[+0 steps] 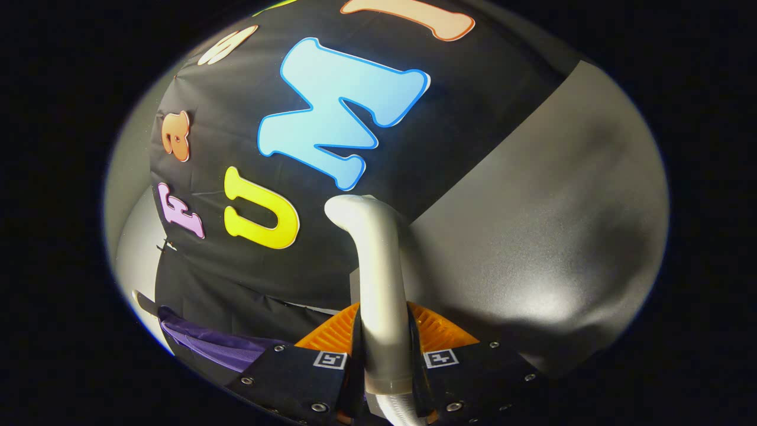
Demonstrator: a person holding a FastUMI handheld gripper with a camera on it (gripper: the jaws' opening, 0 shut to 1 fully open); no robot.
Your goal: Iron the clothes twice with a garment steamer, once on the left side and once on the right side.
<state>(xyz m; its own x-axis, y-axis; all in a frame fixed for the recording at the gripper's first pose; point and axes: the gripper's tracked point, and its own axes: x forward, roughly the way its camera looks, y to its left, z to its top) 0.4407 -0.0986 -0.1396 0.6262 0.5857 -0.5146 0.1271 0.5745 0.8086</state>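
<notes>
My gripper (pixel 385 355) is clamped, both fingers pressing, on the garment steamer's handle (pixel 381 278), which rises ahead with its head turned away, its face hidden. The purple garment (pixel 216 346) lies low beside my fingers, mostly cut off. No pass looks under way; I cannot tell whether either side is done.

- Square coded marker (pixel 329 359): a black-and-white pattern on the gripper (pixel 384 331) body, at the base of one finger. It carries no letters or numbers.
- Second square coded marker (pixel 441 357): the same kind, at the base of the other finger.
- Garment steamer (pixel 375 254): its handle, pressed between both fingers, carries no legible brand, label or number.
</notes>
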